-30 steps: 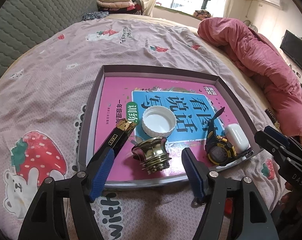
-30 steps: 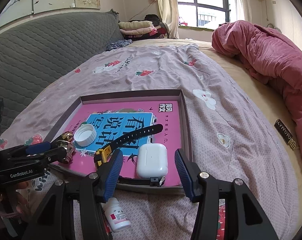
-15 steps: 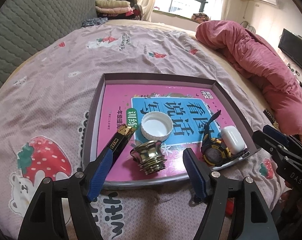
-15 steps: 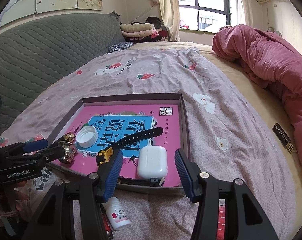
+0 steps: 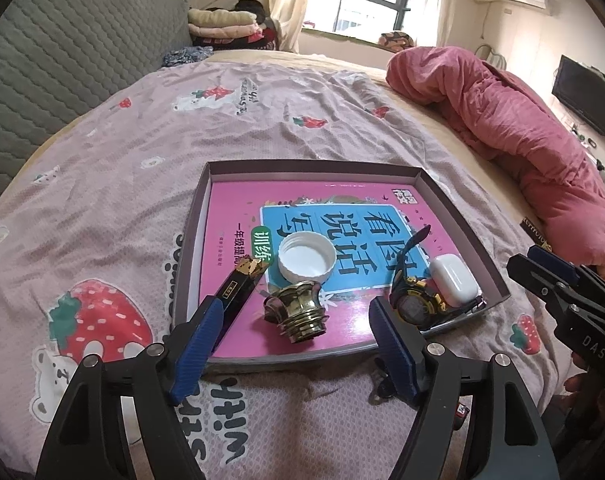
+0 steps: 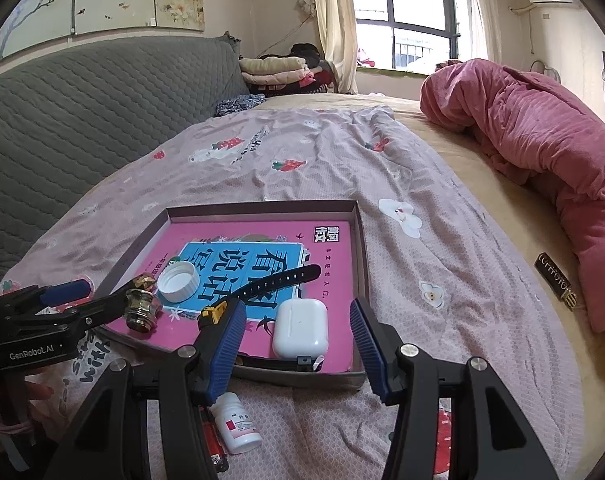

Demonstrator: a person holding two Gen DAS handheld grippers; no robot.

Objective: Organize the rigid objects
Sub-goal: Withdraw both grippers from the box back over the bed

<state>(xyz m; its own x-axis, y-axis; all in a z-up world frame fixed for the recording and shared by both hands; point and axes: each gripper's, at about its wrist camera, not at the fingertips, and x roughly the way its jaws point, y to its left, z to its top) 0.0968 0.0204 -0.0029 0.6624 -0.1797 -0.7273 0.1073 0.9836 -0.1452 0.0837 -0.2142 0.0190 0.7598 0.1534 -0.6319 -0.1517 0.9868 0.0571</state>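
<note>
A shallow grey tray [image 5: 206, 184] [image 6: 358, 240] lined with a pink book lies on the bed. In it are a brass knob [image 5: 300, 312] [image 6: 142, 309], a white cap [image 5: 307, 257] [image 6: 179, 281], a black and gold lighter [image 5: 241, 283], a black watch [image 5: 412, 298] [image 6: 278, 280] and a white earbud case [image 5: 454, 280] [image 6: 301, 328]. My left gripper [image 5: 292, 344] is open and empty, just short of the knob. My right gripper [image 6: 298, 344] is open and empty, just short of the earbud case. A white pill bottle [image 6: 238, 422] and a red lighter [image 6: 213, 440] lie on the sheet below it.
A pink quilt [image 5: 502, 120] [image 6: 534, 152] is heaped along the right side of the bed. A grey padded headboard [image 6: 82, 120] runs along the left. Folded clothes [image 6: 278, 70] are stacked at the far end by the window. A small black label [image 6: 555, 282] lies on the mattress at right.
Both grippers have drawn back and up a little from the tray, so more of the room shows. The objects in the tray have not moved.
</note>
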